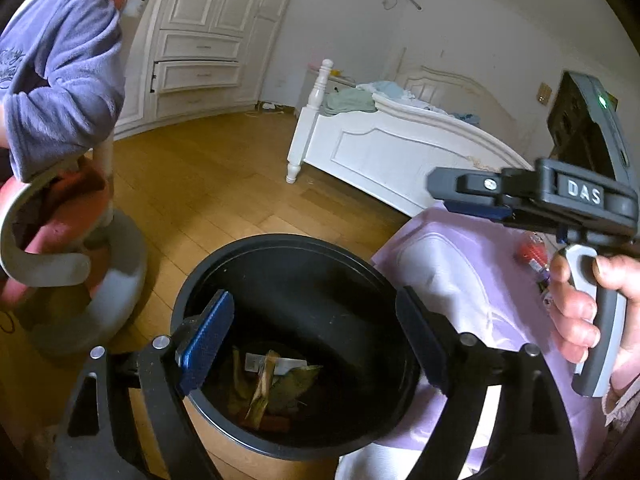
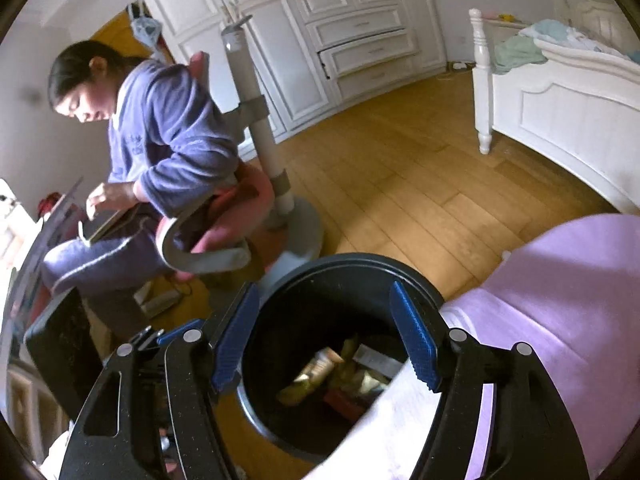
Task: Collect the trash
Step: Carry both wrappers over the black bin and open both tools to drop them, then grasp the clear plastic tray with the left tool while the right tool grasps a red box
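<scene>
2 blue-padded fingers of the left gripper (image 1: pixel 316 344) stand wide apart with nothing between them, hovering above the round black plastic trash bin (image 1: pixel 256 264) on the yellow-brown wooden floor (image 1: pixel 224 184). Crumpled wrappers and paper scraps (image 1: pixel 272 388) lie at the bottom of the bin. Just right of the bin sits a lilac cloth (image 1: pixel 472 280), and above it the right gripper (image 1: pixel 472 196) is held by the right hand (image 1: pixel 580 304); from this side I cannot tell how its fingers stand. A white wooden bed (image 1: pixel 400 148) is further back, and a grey and pink swivel chair (image 1: pixel 72 264) stands at the left.

From the right wrist view, the right gripper (image 2: pixel 324 340) shows its 2 blue pads spread apart and empty, above the same bin (image 2: pixel 320 280). The trash (image 2: pixel 340 376) is at the bin's bottom, partly covered by the lilac cloth (image 2: pixel 560 300). A seated person in a purple fleece top (image 2: pixel 168 128) occupies the chair (image 2: pixel 224 216) at the left.
</scene>
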A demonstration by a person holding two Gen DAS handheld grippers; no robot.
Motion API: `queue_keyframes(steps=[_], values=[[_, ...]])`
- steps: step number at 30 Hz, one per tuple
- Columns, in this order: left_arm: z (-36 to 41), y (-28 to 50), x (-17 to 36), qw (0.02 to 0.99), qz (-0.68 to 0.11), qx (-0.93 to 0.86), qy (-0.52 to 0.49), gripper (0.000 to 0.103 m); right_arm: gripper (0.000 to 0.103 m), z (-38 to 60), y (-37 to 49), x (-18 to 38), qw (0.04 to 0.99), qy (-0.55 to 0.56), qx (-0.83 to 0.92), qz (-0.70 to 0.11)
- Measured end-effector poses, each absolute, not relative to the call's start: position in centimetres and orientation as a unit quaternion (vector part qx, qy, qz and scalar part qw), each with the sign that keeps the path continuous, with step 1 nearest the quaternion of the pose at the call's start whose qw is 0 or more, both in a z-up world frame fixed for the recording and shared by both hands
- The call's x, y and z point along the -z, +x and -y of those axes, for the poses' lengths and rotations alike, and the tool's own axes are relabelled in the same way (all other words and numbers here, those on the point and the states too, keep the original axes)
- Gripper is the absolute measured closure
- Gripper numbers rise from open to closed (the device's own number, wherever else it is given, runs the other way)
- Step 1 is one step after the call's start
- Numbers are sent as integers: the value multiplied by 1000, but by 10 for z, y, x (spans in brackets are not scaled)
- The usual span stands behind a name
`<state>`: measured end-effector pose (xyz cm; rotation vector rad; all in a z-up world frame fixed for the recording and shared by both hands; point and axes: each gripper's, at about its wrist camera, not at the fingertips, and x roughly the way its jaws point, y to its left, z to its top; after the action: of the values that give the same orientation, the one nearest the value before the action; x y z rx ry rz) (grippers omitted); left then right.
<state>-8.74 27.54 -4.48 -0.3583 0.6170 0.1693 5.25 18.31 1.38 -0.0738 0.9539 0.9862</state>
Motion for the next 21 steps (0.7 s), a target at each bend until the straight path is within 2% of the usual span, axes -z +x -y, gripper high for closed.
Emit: queue_keyframes(steps=[14,18,21], values=[[-216,-62,26,935,-318,-15,-156,19,35,-42,40,-17,793,74,-418,-437],[-178,-41,17,933,-328,23,-147,9,35,17,39,-19,812,104,-389,-422],[-147,-18,9,929,-337,54,-144,9,35,57,45,-19,823,129,-364,-417]])
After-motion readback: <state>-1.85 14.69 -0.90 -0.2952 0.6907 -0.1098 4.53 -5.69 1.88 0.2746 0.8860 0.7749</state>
